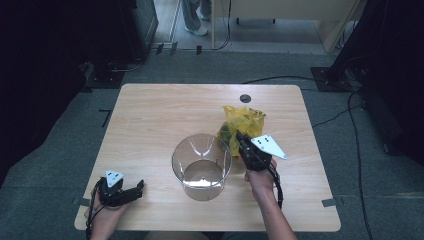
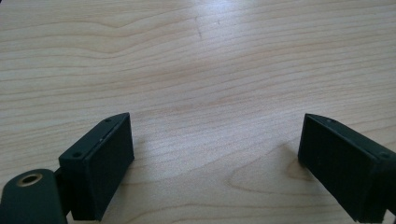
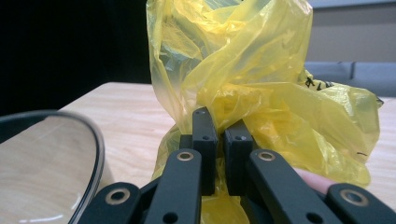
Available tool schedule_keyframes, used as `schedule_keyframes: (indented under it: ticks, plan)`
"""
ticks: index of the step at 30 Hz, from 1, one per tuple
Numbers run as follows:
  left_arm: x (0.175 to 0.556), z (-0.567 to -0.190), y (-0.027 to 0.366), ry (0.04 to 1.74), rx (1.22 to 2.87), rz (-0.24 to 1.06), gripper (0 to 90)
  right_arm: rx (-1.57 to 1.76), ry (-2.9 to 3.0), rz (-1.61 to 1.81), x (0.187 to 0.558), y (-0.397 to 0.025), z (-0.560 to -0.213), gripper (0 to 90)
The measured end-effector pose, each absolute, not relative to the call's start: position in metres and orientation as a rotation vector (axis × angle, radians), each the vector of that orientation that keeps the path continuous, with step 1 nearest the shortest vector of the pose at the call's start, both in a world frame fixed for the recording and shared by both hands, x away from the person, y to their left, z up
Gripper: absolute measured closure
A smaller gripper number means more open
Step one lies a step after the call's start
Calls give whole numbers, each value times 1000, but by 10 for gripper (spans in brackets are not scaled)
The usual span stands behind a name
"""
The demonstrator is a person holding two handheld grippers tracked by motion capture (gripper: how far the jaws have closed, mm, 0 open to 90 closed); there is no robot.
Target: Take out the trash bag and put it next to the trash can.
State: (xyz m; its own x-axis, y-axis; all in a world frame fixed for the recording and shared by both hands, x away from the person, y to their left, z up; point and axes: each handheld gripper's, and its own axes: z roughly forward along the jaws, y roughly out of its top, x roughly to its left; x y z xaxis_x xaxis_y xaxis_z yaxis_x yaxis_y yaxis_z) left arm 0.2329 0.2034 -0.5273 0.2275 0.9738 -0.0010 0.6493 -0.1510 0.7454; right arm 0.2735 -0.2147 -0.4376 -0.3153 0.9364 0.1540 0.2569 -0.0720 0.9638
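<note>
Yellow plastic bag sits pinched between the right gripper's closed jaws.

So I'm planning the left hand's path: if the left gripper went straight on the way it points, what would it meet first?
Probably the clear container. The left gripper, jaws open, points right along the bare table, though depth is uncertain.

surface: carries all | clear container: near middle, toward person's edge, upright | plastic bag: just right of and behind container, touching it | right tongs: at bag's near side, pinching its film | left tongs: near-left corner, well apart from container
</note>
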Motion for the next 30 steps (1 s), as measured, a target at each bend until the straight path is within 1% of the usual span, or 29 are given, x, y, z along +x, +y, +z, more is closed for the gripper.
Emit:
schedule_keyframes:
  ticks: [4, 7, 8, 9, 14, 16, 20, 24, 30]
  plan:
    - [233, -527, 204, 1489, 1879, 667, 98, 1312, 1626, 1436, 278, -212, -445, 855]
    - [233, -527, 203, 1490, 1880, 667, 98, 1323, 1645, 1463, 279, -215, -447, 811]
    - [233, -527, 204, 1490, 1880, 667, 98, 1325, 1650, 1475, 280, -216, -448, 779]
    - [233, -527, 204, 1490, 1880, 667, 98, 1328, 1656, 1485, 280, -218, -448, 729]
    - [233, -527, 204, 1490, 1881, 665, 98, 1343, 1655, 1489, 275, -226, -449, 430]
    - [233, -527, 204, 1490, 1881, 665, 98, 1339, 1650, 1486, 271, -230, -449, 357]
    - [233, -527, 204, 1490, 1881, 664, 98, 1330, 1638, 1503, 263, -240, -446, 248]
    - [233, -527, 204, 1489, 1882, 666, 98, 1321, 1612, 1501, 255, -250, -440, 213]
    - [233, -527, 204, 1489, 1883, 667, 98, 1332, 1586, 1474, 246, -264, -437, 199]
